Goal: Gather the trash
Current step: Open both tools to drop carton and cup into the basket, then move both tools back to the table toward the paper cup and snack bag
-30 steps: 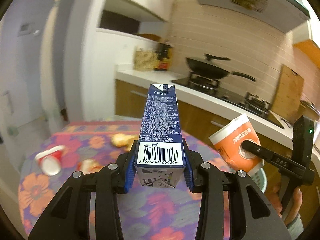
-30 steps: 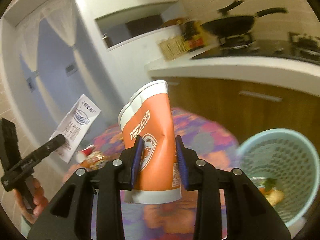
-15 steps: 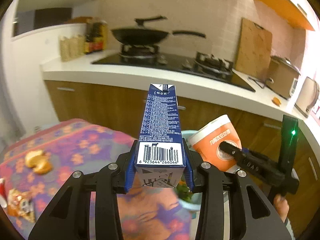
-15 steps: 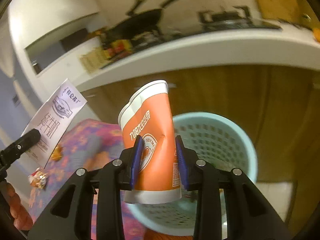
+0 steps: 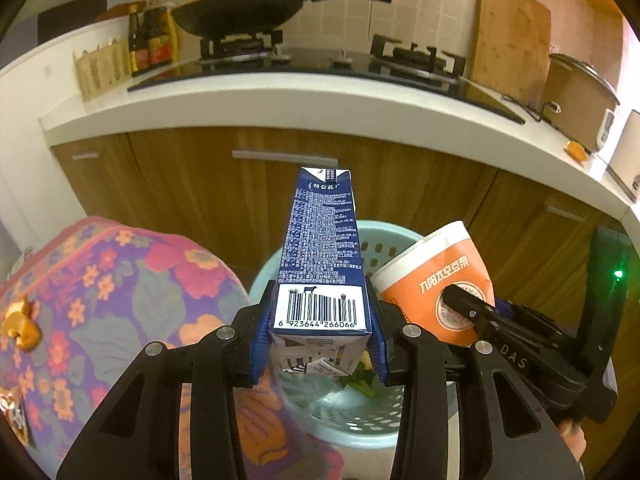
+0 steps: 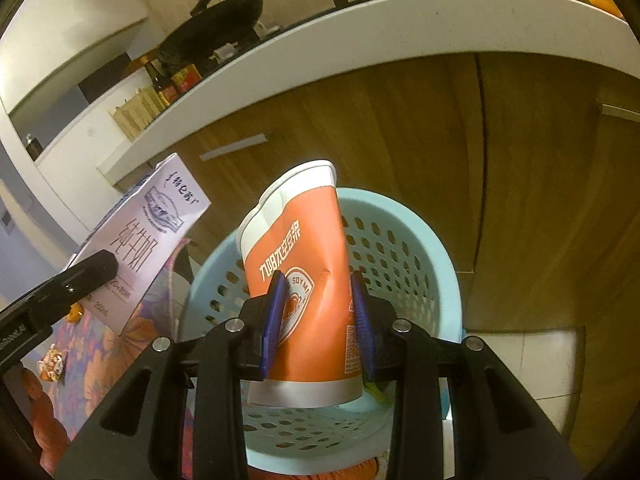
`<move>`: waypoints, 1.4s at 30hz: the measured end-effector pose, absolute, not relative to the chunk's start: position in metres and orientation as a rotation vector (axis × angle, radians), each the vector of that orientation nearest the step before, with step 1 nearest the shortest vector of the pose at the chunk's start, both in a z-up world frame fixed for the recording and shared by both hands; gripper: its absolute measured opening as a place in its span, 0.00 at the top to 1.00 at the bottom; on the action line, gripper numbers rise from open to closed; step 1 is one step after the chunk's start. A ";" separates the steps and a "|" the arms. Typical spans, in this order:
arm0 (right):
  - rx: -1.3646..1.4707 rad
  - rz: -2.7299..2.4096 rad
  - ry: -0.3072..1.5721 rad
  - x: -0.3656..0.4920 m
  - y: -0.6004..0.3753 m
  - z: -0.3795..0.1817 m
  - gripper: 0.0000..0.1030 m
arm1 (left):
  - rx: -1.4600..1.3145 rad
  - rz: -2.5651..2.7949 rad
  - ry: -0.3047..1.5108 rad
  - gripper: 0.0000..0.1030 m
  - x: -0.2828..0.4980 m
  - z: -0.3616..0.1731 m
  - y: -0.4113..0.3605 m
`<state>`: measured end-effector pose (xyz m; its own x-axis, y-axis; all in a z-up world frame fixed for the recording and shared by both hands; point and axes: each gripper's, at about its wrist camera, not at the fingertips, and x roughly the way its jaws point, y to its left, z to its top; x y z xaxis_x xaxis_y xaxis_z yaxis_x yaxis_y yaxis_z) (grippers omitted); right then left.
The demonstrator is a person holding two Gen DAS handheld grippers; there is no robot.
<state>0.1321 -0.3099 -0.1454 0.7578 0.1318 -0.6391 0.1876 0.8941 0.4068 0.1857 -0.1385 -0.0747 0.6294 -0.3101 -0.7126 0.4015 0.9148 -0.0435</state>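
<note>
Left wrist view, left to right: a floral tablecloth [image 5: 120,280] fills the lower left, with a food scrap [image 5: 20,326] and a wrapper [image 5: 14,412] near the left edge. At centre the left gripper [image 5: 318,338] is clamped on a blue milk carton [image 5: 320,256], its blue pads pressing both sides just above the barcode end; the carton stands over a pale blue perforated bin [image 5: 360,412], which holds green scraps. At right the right gripper [image 5: 460,300] holds an orange paper cup [image 5: 432,280] over the bin's right rim. Across the top run a white counter [image 5: 280,116], bottles [image 5: 150,38], a wok [image 5: 240,12], a cutting board [image 5: 508,36] and a cooker [image 5: 576,100]. Right wrist view, left to right: the carton [image 6: 144,240], in the left gripper's finger [image 6: 80,276], sits at centre left above the tablecloth [image 6: 92,344]; at centre the right gripper [image 6: 318,320] is closed on the cup [image 6: 300,280], dented between the pads, directly above the bin [image 6: 420,272]; wooden cabinet doors [image 6: 520,160] fill the right.
</note>
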 end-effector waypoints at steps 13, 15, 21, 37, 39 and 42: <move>0.452 -0.044 0.740 0.142 -0.305 -0.144 0.71 | 0.094 -0.388 0.815 0.63 0.194 -0.080 -0.143; 0.445 -0.041 0.739 0.143 -0.304 -0.141 0.71 | 0.096 -0.388 0.808 0.63 0.195 -0.078 -0.143; 0.435 -0.046 0.725 0.143 -0.302 -0.135 0.71 | 0.081 -0.403 0.805 0.63 0.198 -0.075 -0.143; 0.472 -0.041 0.699 0.122 -0.306 -0.117 0.49 | 0.033 -0.420 0.769 0.52 0.177 -0.063 -0.111; 0.460 -0.026 0.687 0.119 -0.299 -0.108 0.49 | 0.026 -0.421 0.755 0.51 0.170 -0.057 -0.103; 0.423 -0.002 0.666 0.113 -0.284 -0.093 0.49 | 0.010 -0.417 0.720 0.47 0.156 -0.045 -0.087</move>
